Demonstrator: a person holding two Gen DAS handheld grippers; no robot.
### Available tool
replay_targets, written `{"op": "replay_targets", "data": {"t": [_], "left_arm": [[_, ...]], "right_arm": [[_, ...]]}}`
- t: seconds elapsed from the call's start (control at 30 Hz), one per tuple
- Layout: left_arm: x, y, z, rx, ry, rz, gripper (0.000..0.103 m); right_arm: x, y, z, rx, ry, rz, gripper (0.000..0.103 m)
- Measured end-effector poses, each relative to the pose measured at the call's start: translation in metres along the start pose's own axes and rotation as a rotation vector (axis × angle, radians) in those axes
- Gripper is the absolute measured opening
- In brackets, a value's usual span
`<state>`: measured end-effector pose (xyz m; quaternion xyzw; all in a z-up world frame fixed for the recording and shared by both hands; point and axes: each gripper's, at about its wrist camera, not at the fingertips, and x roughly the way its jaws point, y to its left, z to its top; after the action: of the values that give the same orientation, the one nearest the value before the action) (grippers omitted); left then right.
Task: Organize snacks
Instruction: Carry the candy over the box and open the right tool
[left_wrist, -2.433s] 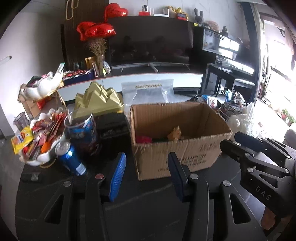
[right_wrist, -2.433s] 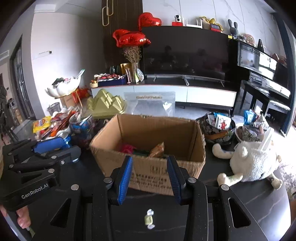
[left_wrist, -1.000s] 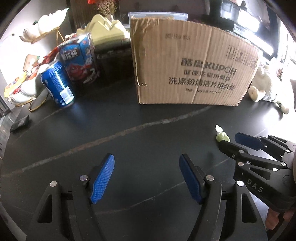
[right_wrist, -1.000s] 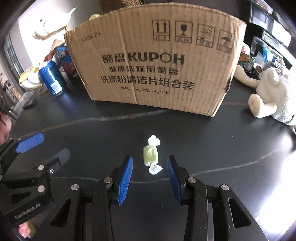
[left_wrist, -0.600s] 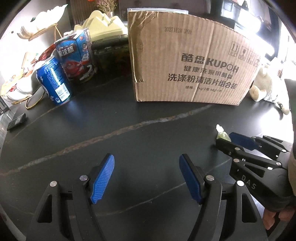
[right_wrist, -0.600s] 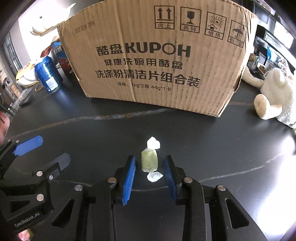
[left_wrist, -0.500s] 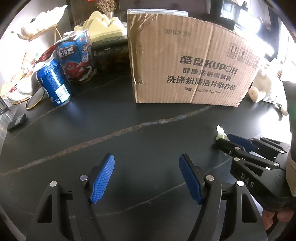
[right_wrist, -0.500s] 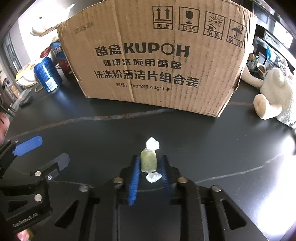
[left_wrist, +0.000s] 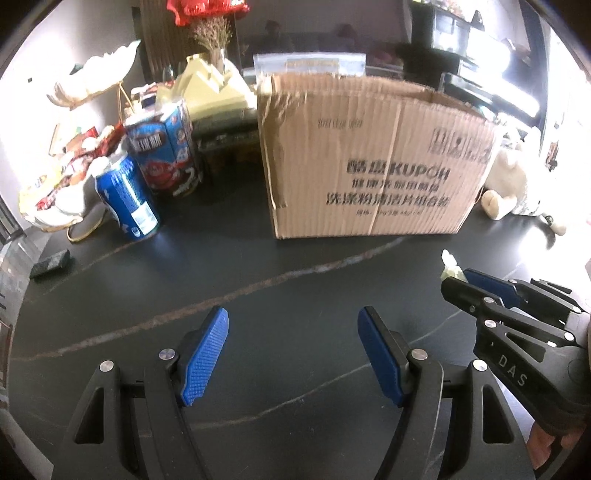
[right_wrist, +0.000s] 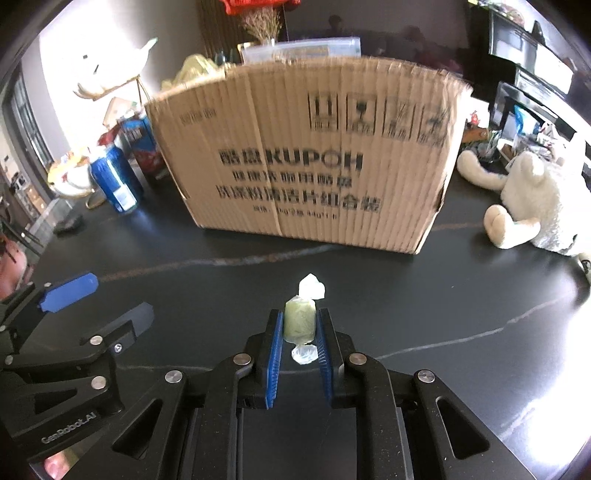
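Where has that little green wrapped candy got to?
The green candy is pinched between the blue pads of the right gripper, in front of the cardboard box, above the black table.

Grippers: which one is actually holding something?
The right gripper: its blue pads are shut on the green wrapped candy. The left gripper stands open with only dark table between its pads.
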<state>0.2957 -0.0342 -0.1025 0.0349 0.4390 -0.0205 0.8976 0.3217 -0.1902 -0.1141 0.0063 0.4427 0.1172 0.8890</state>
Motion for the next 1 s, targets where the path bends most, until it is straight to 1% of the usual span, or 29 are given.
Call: {"op": "replay_targets", "data": {"t": [0.27,0.57,0.67,0.83,1.0], "left_arm": [[-0.024,-0.003,0.02,0.041,-0.072,0.016,0.072],[-0.049,0.0,0.046,0.05,-0.132,-0.009,0.072],[-0.055,0.0,0.054,0.062,-0.153,-0.006,0.072],[-0.066,0.002,0.069,0.082,-0.185,0.007,0.072],[-0.068,0.006,0.085,0.084,-0.188,0.002,0.072]], "right_arm": [[-0.033,0.004,0.011,0.02,-0.091,-0.014,0.019],[-0.068,0.009,0.034,0.02,-0.192,-0.021,0.019],[-0.077,0.011,0.042,0.012,-0.22,-0.027,0.019],[-0.086,0.013,0.059,0.0,-0.249,-0.033,0.019],[-0.091,0.015,0.078,-0.005,-0.27,-0.034,0.019]]}}
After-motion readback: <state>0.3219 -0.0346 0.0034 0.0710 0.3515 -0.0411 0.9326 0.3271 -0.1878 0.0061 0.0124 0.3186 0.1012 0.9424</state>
